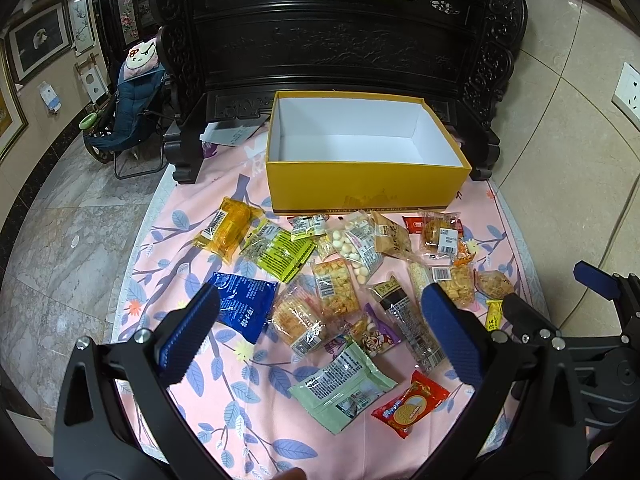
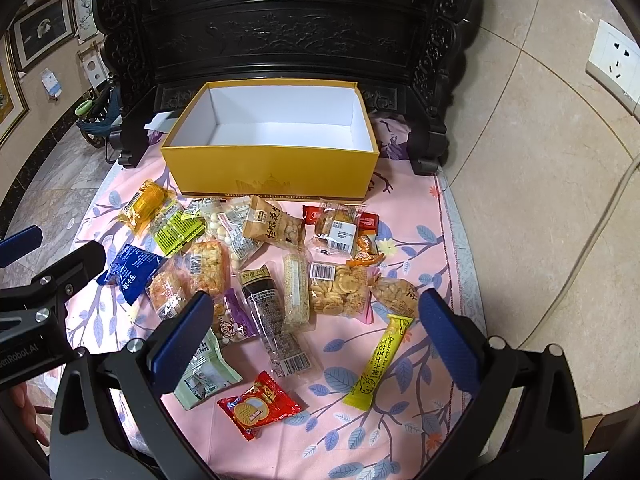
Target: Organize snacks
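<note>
An empty yellow box [image 1: 360,190] [image 2: 272,178] with a white inside stands at the far side of the pink floral cloth [image 1: 224,396] [image 2: 400,432]. Several snack packets lie scattered in front of it: a blue packet [image 1: 244,304] [image 2: 128,266], a pale green pouch [image 1: 340,388] [image 2: 204,372], a red biscuit packet [image 1: 410,402] [image 2: 258,404], a yellow bar [image 2: 380,360]. My left gripper [image 1: 320,336] hovers open above the near packets, holding nothing. My right gripper [image 2: 316,336] is open too, above the near middle of the cloth.
A dark carved wooden cabinet [image 1: 340,40] [image 2: 280,28] rises right behind the box. Marble floor [image 1: 72,232] lies left of the cloth, with a folding chair [image 1: 128,120] farther back. A tiled wall with a socket [image 2: 616,62] is at the right.
</note>
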Demonstrator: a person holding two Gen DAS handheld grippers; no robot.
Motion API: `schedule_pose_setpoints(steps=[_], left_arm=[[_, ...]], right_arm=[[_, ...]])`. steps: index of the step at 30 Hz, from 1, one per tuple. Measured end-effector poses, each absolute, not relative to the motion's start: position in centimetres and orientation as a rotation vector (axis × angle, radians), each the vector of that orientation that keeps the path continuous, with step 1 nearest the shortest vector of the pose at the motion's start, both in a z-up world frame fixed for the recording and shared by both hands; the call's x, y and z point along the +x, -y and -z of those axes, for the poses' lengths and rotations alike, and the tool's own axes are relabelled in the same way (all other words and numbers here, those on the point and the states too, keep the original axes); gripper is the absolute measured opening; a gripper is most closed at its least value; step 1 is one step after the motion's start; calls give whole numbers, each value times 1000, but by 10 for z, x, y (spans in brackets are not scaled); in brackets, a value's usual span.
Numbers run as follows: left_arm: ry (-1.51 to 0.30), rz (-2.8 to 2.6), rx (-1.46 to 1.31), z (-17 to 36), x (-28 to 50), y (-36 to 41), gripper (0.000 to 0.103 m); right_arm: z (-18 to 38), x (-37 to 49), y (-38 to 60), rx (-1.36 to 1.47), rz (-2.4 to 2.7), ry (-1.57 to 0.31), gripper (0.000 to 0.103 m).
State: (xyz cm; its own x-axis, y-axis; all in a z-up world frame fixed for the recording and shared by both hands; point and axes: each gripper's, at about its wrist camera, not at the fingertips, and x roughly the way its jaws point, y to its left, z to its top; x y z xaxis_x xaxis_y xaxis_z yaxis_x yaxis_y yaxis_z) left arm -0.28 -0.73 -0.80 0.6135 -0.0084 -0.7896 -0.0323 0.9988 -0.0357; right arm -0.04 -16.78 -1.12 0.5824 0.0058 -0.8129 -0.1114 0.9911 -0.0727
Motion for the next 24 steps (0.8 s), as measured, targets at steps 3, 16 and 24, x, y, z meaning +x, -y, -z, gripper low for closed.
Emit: schedule_pose_setpoints(steps=[3, 16, 24], left_arm=[[-910, -14, -47, 8, -3, 7, 101], [-913, -12, -49, 8, -4, 6, 101], [-914, -13, -51, 9, -6, 8, 101]], right_arm=[[11, 0, 167, -120, -69, -948, 102], [11, -6, 168, -115, -61, -948, 102], [11, -7, 168, -114, -61, -949, 102]])
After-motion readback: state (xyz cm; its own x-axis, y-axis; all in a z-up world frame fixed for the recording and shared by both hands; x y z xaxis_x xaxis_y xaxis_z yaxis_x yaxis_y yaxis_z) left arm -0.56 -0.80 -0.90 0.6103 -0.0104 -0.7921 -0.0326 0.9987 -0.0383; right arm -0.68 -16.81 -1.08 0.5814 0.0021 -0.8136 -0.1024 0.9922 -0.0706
